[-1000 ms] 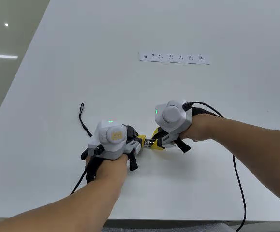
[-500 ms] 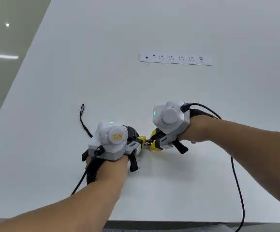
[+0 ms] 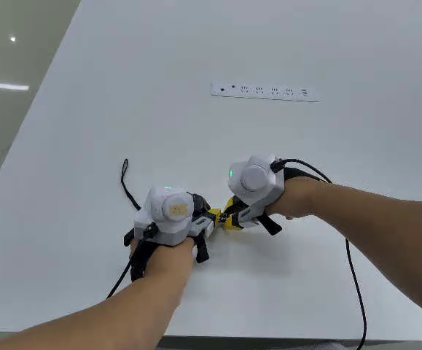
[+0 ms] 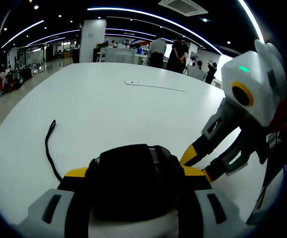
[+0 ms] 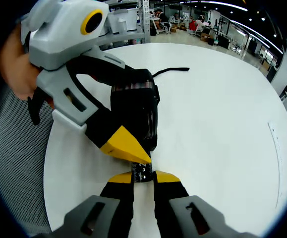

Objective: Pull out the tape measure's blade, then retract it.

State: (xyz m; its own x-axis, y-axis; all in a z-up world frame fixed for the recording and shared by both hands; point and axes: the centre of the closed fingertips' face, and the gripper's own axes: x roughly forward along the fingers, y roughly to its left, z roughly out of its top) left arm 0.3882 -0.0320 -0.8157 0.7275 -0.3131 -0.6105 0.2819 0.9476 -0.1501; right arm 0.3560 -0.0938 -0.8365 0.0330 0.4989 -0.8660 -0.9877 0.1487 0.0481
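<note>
The tape measure [image 3: 202, 206], black with yellow trim, lies low over the white table [image 3: 305, 146] between my two grippers. My left gripper [image 3: 209, 214] is shut on its body, which bulks black between the jaws in the left gripper view [image 4: 133, 183]. My right gripper [image 3: 229, 217] faces it from the right and is shut on the blade's end. In the right gripper view, the yellow-tipped jaws pinch the short marked blade [image 5: 143, 172] right at the case's mouth [image 5: 133, 114]. Very little blade is out.
A white power strip [image 3: 264, 91] lies flat at the far side of the table. The tape measure's black wrist strap [image 3: 125, 182] trails to the left. The right gripper's black cable [image 3: 353, 262] runs toward the near edge. The table's left edge drops to grey floor.
The right gripper has moved a little left toward the left gripper, and the stretch of blade between them has shortened. The left gripper has held still.
</note>
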